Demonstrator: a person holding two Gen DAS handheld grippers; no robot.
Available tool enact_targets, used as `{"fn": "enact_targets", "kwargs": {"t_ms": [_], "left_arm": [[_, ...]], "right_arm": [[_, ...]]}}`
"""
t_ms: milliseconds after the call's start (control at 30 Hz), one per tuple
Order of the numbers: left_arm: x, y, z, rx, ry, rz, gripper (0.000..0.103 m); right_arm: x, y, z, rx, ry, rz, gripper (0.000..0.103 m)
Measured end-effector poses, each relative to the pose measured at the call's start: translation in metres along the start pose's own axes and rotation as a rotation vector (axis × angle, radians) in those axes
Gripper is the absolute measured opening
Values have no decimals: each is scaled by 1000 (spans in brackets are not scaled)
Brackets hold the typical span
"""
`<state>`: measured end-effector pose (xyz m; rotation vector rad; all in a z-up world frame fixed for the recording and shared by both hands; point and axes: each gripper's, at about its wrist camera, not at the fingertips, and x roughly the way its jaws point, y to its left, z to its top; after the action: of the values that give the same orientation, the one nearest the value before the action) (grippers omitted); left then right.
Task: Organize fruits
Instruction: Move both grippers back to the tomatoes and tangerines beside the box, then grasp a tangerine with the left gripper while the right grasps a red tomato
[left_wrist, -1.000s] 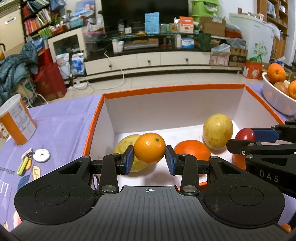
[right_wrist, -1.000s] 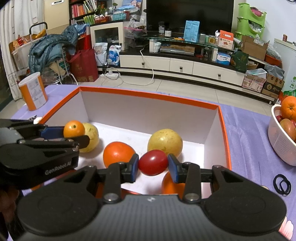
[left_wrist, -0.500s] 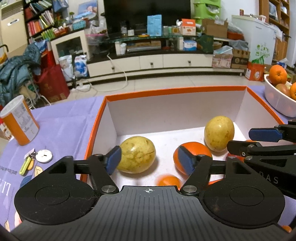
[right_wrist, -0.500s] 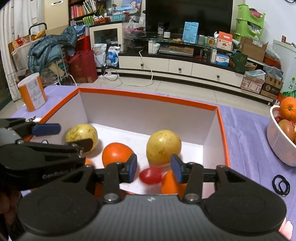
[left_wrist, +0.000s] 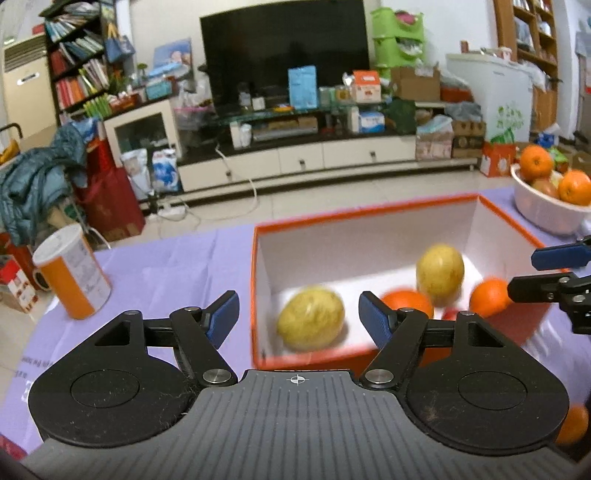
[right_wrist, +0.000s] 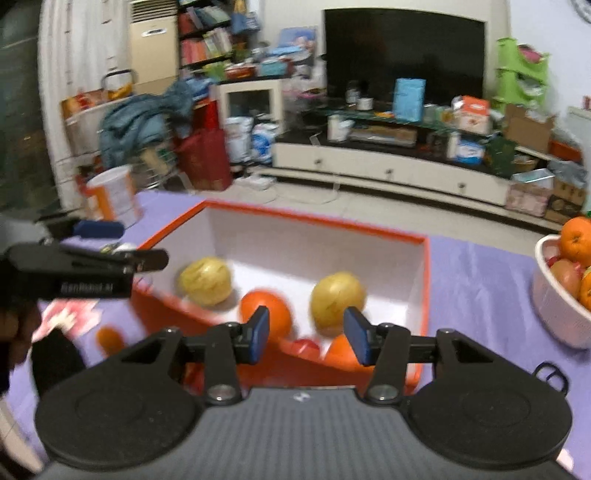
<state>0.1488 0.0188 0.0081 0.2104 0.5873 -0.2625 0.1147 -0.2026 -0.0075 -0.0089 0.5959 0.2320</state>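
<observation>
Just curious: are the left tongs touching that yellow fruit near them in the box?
Apart. The left wrist view shows the left tongs opening, held empty above the box's near wall, while the yellow fruit lies on the floor inside.

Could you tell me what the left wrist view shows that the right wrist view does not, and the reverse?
Only the left wrist view: the left claw from behind, jaws opening, nothing gripped.

Only the right wrist view: the right claw from behind, jaws opening and empty, a black ring on the cloth, and a blurred small orange fruit outside the box.

Both: the orange-rimmed box holding two yellow fruits, orange fruits and a small red one; the white bowl; the orange-and-white can; the purple cloth.
</observation>
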Motion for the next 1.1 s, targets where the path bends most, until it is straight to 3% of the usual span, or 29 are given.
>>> {"fn": "enact_targets", "kwargs": {"t_ms": [133, 200, 267, 400, 500, 600, 833, 1100], "left_arm": [[-12, -1, -24, 19, 51, -39, 47], [-21, -5, -37, 31, 60, -75, 46], [-31, -11, -45, 65, 55, -103, 46], [-32, -24, -60, 117, 96, -130, 48], [-20, -35, -69, 164, 153, -145, 37], [-15, -34, -72, 173, 174, -159, 36], [-7, -34, -79, 154, 224, -223, 35], [3, -38, -80, 128, 261, -258, 17]], "right_arm": [[-8, 1, -10, -55, -4, 40, 54], [-21, 2, -5, -8, -34, 115, 53], [-35, 12, -1, -80, -67, 132, 56], [-10, 14, -5, 4, 95, 251, 54], [23, 15, -12, 28, 214, 235, 55], [45, 20, -16, 25, 279, 230, 54], [62, 40, -22, -35, 322, 194, 52], [76, 42, -31, -26, 354, 172, 46]]}}
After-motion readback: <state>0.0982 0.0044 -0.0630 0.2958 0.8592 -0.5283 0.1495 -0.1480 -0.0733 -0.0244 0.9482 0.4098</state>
